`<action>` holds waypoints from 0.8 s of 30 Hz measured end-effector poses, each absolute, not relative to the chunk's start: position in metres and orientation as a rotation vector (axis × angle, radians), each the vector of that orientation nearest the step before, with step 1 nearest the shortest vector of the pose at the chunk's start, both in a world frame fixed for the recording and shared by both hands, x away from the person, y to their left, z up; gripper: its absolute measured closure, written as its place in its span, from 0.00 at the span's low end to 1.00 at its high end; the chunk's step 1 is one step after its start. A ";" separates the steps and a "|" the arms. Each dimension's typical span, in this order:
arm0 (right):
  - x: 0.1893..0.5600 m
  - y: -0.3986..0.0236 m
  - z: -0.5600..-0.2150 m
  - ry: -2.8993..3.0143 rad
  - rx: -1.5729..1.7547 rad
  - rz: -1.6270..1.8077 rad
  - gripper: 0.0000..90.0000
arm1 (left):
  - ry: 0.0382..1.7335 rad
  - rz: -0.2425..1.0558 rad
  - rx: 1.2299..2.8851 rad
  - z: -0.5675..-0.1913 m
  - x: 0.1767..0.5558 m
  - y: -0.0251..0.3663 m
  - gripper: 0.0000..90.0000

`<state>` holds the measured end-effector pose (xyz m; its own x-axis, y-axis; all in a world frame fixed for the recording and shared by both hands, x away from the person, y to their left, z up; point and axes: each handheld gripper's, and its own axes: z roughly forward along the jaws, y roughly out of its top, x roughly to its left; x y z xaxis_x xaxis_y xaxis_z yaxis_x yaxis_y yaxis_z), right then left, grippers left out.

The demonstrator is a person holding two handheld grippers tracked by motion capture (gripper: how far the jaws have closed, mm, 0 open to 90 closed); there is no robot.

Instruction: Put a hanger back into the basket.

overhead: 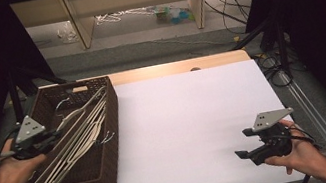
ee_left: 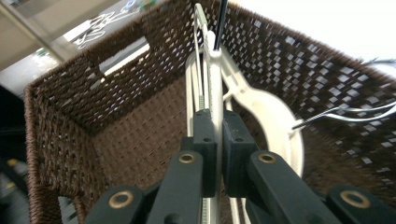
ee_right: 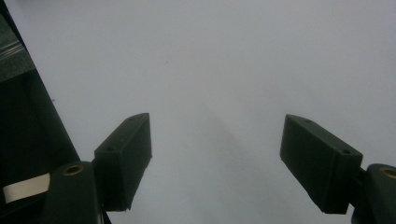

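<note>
Left gripper (ee_left: 215, 140): jaws drawn together on the thin edge of a cream plastic hanger (ee_left: 212, 93), which runs up between the two pads in the left gripper view. The clamped hanger stands on edge, its neck pointing toward the far wall of the basket (ee_left: 93, 107). A second cream hanger (ee_left: 273, 116) lies just beside it, broad face showing, with its wire hook (ee_left: 345, 114) reaching toward the woven side wall. Whether the two hangers touch cannot be told.

From the high view, the left gripper (overhead: 52, 136) sits over the near-left part of the brown wicker basket (overhead: 110, 146), held by the person's left hand (overhead: 10, 171). The stack of hangers (overhead: 77, 137) lies lengthwise inside the basket, slanting from the near-left corner toward the far-right corner, several wire hooks showing at the right wall. The basket stands on the left edge of the white worktop (overhead: 186, 118), partly overhanging it.

Right gripper (ee_right: 215, 158): jaws spread wide, nothing between them; bare white surface lies beyond the pads in the right gripper view. In the high view the right gripper (overhead: 245, 150) rests low at the near-right part of the worktop, in the person's right hand (overhead: 299, 154), jaws pointing left toward the basket and well apart from it.

Beyond the worktop, a floor (overhead: 143, 49) with loose cables (overhead: 233, 13) and scattered items near wooden legs.
</note>
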<state>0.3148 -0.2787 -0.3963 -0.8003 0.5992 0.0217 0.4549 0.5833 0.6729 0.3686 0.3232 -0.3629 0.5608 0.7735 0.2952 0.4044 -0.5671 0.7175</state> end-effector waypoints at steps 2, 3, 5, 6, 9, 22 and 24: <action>0.315 -0.278 -0.398 2.589 0.870 1.028 0.29 | 0.995 0.809 2.204 -0.369 0.369 0.316 0.95; 0.315 -0.278 -0.398 2.590 0.867 1.029 0.29 | 0.989 0.818 2.213 -0.371 0.369 0.314 0.95; 0.315 -0.279 -0.396 2.615 0.864 1.013 0.29 | 0.984 0.832 2.226 -0.378 0.369 0.308 0.95; 0.315 -0.279 -0.397 2.609 0.875 1.016 0.29 | 0.978 0.852 2.229 -0.381 0.369 0.306 0.95; 0.315 -0.279 -0.399 2.602 0.875 1.025 0.29 | 0.980 0.865 2.233 -0.391 0.369 0.302 0.95; 0.314 -0.277 -0.400 2.619 0.884 1.018 0.28 | 0.939 0.693 2.299 -0.413 0.368 0.292 0.88; 0.315 -0.278 -0.399 2.621 0.880 1.006 0.29 | 0.965 0.661 2.303 -0.413 0.367 0.290 0.87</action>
<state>0.3150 -0.2780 -0.3994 -0.8032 0.5952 0.0262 0.4599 0.5914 0.6624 0.3670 0.2904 -0.4132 0.6214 0.7509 0.2238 0.4798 -0.5905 0.6490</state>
